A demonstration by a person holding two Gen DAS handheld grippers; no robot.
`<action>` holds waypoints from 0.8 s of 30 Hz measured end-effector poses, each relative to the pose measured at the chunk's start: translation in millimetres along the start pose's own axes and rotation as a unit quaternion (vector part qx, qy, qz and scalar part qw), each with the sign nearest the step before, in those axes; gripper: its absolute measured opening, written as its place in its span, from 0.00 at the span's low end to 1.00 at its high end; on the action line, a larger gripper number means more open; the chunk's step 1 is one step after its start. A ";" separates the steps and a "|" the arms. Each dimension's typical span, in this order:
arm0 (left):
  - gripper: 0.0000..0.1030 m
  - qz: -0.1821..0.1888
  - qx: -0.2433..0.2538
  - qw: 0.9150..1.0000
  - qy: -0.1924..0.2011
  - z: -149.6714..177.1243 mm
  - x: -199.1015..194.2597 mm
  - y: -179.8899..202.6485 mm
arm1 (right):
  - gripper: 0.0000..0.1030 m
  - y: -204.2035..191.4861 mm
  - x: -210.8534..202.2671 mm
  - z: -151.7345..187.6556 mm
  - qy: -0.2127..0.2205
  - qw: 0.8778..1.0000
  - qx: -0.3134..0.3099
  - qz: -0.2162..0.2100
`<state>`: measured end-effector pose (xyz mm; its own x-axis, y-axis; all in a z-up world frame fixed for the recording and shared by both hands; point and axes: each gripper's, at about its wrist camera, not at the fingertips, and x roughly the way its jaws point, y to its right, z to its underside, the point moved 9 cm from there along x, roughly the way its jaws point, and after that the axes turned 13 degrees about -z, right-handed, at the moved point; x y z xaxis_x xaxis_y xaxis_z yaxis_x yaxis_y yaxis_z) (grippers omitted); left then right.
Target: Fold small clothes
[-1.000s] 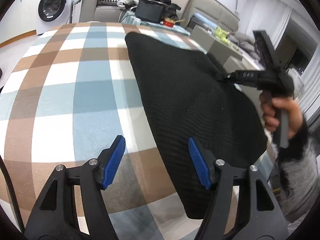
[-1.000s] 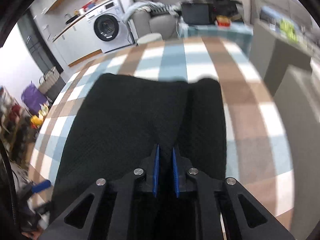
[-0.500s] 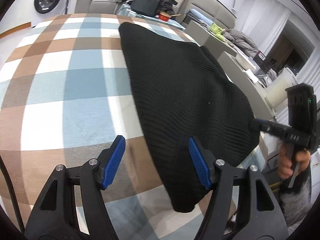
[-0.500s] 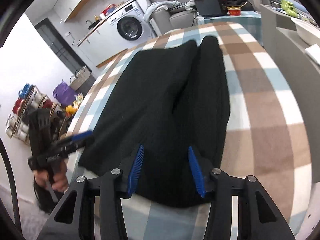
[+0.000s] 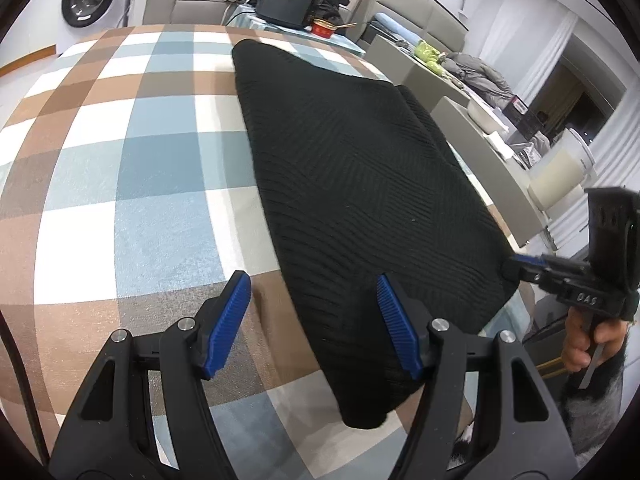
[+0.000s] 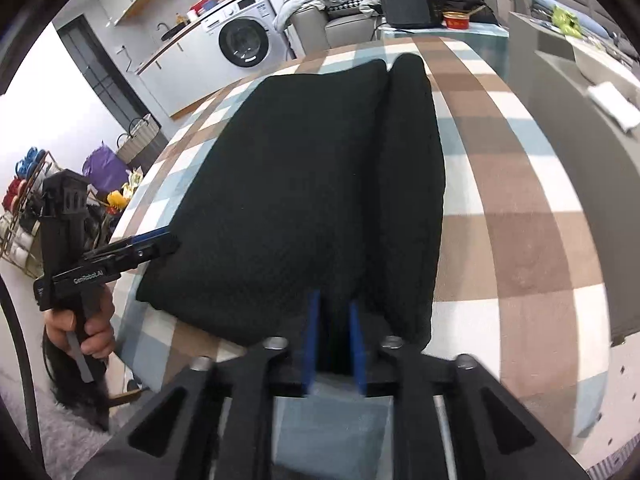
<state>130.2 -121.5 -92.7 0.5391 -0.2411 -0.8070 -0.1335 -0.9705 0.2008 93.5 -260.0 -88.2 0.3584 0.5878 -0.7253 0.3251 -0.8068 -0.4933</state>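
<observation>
Black knit garment (image 6: pixel 304 184): right gripper (image 6: pixel 335 344) closing on hem; left gripper (image 5: pixel 316 324) open.

The right gripper (image 6: pixel 335 344) fingers' blue pads are blurred; whether they pinch the black garment (image 6: pixel 304 184) is unclear.

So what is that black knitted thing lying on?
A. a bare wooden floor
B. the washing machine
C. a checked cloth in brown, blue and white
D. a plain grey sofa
C: the black knitted garment lies flat on the checked cloth, whose brown, blue and white squares show all around it.
</observation>
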 end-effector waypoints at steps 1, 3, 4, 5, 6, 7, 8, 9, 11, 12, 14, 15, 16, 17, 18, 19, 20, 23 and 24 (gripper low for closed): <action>0.61 0.003 0.003 1.000 0.000 0.2 -1.8 2.1 | 0.30 0.5 -3.6 -0.6 0.004 1.000 -0.002 0.004; 0.61 0.010 0.013 1.000 -0.002 2.9 -5.3 7.9 | 0.30 4.8 -5.3 -0.6 0.007 1.000 -0.002 0.010; 0.61 0.012 0.021 1.000 -0.002 5.9 -7.4 11.2 | 0.30 5.1 -4.0 3.3 0.007 1.000 -0.005 0.005; 0.61 0.013 0.029 0.999 -0.002 9.2 -8.8 13.8 | 0.28 6.0 -2.9 5.2 0.004 1.000 -0.004 0.006; 0.61 0.012 0.038 0.999 -0.004 13.9 -9.1 16.0 | 0.26 10.6 0.6 10.4 -0.010 1.000 -0.003 0.017; 0.61 0.003 0.051 0.999 -0.008 20.4 -8.4 16.7 | 0.25 14.9 4.4 15.3 -0.025 0.999 -0.006 0.031; 0.61 -0.011 0.061 0.998 -0.012 25.7 -7.3 15.6 | 0.25 16.6 3.8 16.1 -0.026 0.999 -0.007 0.032; 0.61 -0.022 0.070 0.997 -0.009 29.1 -8.8 14.6 | 0.25 14.5 0.4 15.0 -0.021 0.999 -0.007 0.024; 0.61 -0.029 0.071 0.997 -0.008 31.5 -15.9 12.2 | 0.26 5.2 -12.0 6.6 0.001 1.000 -0.024 0.009; 0.61 -0.024 0.069 0.997 -0.003 29.6 -20.3 11.9 | 0.27 3.3 -16.2 1.4 0.011 1.000 -0.028 0.004; 0.65 -0.016 0.055 0.998 0.015 19.8 -25.2 9.8 | 0.40 7.2 -20.9 -12.4 0.034 0.999 -0.021 0.002; 0.66 -0.017 0.048 0.999 0.018 15.4 -24.7 8.2 | 0.40 16.1 -19.9 -19.3 0.042 0.999 -0.007 0.011; 0.66 -0.017 0.041 0.999 0.020 9.4 -22.4 7.0 | 0.40 22.9 -19.2 -23.5 0.045 0.999 0.003 0.017; 0.66 -0.016 0.036 0.999 0.022 3.7 -18.8 6.7 | 0.40 30.3 -18.1 -27.8 0.051 0.998 0.014 0.021; 0.66 -0.016 0.030 0.999 0.024 -1.8 -14.2 6.0 | 0.40 37.5 -16.0 -33.4 0.061 0.998 0.028 0.019; 0.66 -0.021 0.024 0.999 0.021 -6.3 -8.2 5.1 | 0.40 40.4 -14.6 -36.9 0.067 0.997 0.032 0.019; 0.66 -0.023 0.022 0.999 0.017 -9.7 -2.1 5.0 | 0.40 44.3 -10.3 -40.3 0.069 0.997 0.032 0.024; 0.66 -0.031 0.012 0.999 0.010 -18.0 13.6 4.1 | 0.37 51.7 10.1 -36.0 0.020 0.999 0.032 0.033; 0.66 -0.029 0.008 1.000 0.005 -19.9 17.6 3.7 | 0.37 50.7 11.5 -37.8 0.016 0.999 0.026 0.027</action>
<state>155.8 -129.4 -95.1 0.5547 -0.1852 -0.8112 -0.1157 -0.9826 0.1453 147.2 -292.0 -103.3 0.4027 0.5436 -0.7365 0.2593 -0.8394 -0.4778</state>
